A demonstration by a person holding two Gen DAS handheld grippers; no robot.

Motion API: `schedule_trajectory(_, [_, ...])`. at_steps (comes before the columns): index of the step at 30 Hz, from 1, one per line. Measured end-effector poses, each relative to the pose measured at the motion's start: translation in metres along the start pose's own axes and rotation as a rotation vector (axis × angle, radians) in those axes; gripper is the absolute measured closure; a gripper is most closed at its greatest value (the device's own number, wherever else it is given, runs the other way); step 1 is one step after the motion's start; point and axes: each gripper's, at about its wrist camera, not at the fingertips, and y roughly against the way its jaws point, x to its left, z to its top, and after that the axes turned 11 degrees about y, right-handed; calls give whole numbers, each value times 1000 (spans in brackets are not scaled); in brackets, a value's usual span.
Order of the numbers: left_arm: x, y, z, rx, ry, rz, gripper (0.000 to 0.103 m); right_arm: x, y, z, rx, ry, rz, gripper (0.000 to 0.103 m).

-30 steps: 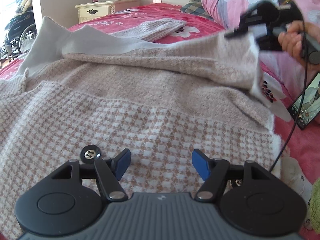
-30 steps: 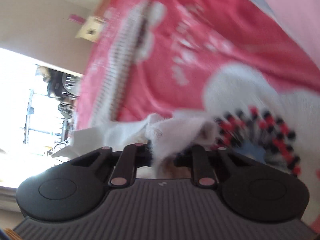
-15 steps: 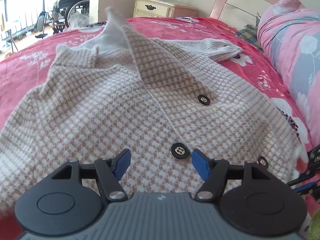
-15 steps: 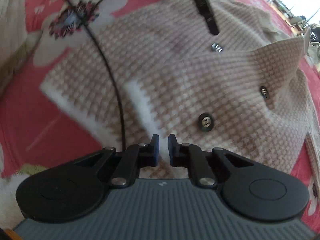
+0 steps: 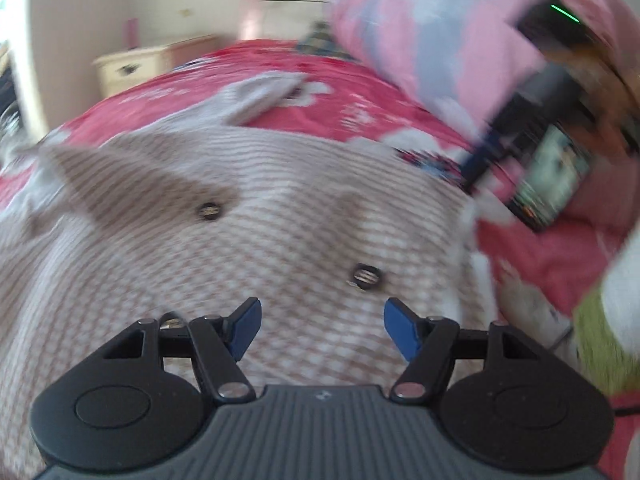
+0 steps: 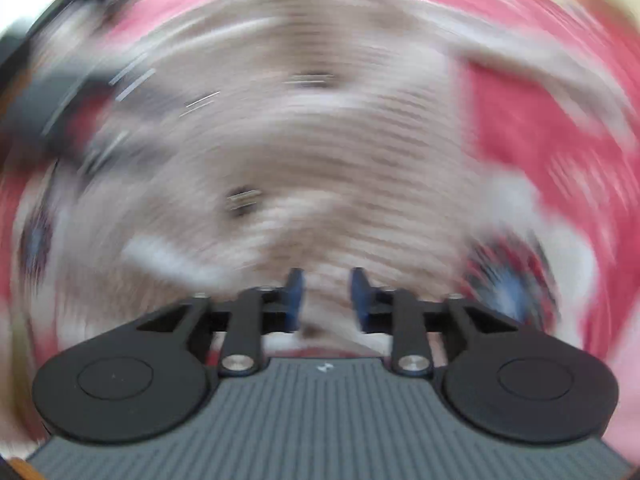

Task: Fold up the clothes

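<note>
Your houndstooth cardigan (image 5: 248,216) lies spread, buttons up, on the red bed (image 5: 320,92), so the folding is barely begun. Your left gripper (image 5: 322,326) hangs wide open over its hem, holding nothing. Your right gripper (image 6: 325,294), which pinched the hem a second ago, is now part-open and empty above it.

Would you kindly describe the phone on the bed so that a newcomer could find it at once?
Start at the red floral bedspread, where the beige checked cardigan lies spread. Look just past the cardigan's right edge: the phone lies below the pink quilt. It is the only dark slab with a lit screen.
</note>
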Motion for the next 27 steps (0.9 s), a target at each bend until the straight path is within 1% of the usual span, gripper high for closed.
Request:
schedule_trajectory(2, [-21, -3, -9, 14, -107, -32, 34, -38, -4, -11, 16, -281, 40, 69])
schedule_trajectory(4, [-37, -3, -19, 34, -195, -64, 34, -65, -11, -26, 28, -529, 89, 67])
schedule_trajectory(5, [-43, -4, -23, 41, -226, -71, 34, -74, -15, -36, 30, -641, 128, 66])
schedule_trajectory(7, [-54, -7, -32, 62, -277, -77, 34, -87, -25, -54, 19, -843, 213, 62])
schedule_trajectory(8, [-58, -9, -36, 72, -294, -78, 34, -90, -28, -63, 17, -925, 251, 60])
schedule_trajectory(9, [-61, -10, -39, 83, -310, -78, 36, -91, -31, -71, 22, -994, 286, 56])
schedule_trajectory(10, [-63, -12, -42, 93, -325, -78, 39, -89, -35, -78, 29, -1036, 313, 54])
schedule_trajectory(12, [-66, -16, -47, 97, -350, -49, 40, -86, -42, -89, 42, -1111, 363, 53])
schedule_trajectory(14, [-67, -18, -50, 93, -362, -22, 40, -81, -49, -93, 52, -1129, 377, 52])
schedule_trajectory(16, [-66, -18, -49, 83, -359, -12, 42, -78, -57, -96, 56, -1162, 401, 52])
schedule_trajectory(18, [-67, -18, -49, 70, -367, 9, 45, -77, -60, -98, 38, -1185, 423, 52])
schedule_trajectory(19, [-68, -19, -50, 62, -374, 24, 52, -78, -60, -99, 26, -1197, 419, 52])
schedule_trajectory(20, [-68, -19, -50, 57, -379, 39, 56, -79, -60, -101, 15, -1208, 415, 52])
schedule_trajectory(21, [-68, -19, -50, 55, -377, 44, 65, -81, -60, -102, 3, -1219, 412, 52])
schedule_trajectory(22, [-68, -19, -50, 53, -371, 47, 77, -82, -59, -103, -10, -1231, 408, 52])
schedule_trajectory(23, [-67, -18, -48, 53, -354, 43, 81, -84, -57, -105, -29, -1241, 403, 52])
schedule_trajectory(24, [-66, -17, -47, 47, -339, 43, 89, -86, -54, -107, -48, -1244, 393, 52])
schedule_trajectory(25, [-65, -15, -45, 42, -324, 44, 94, -87, -52, -107, -64, -1242, 384, 52])
schedule_trajectory(27, [-63, -13, -42, 26, -298, 51, 96, -88, -52, -108, -70, -1244, 371, 52])
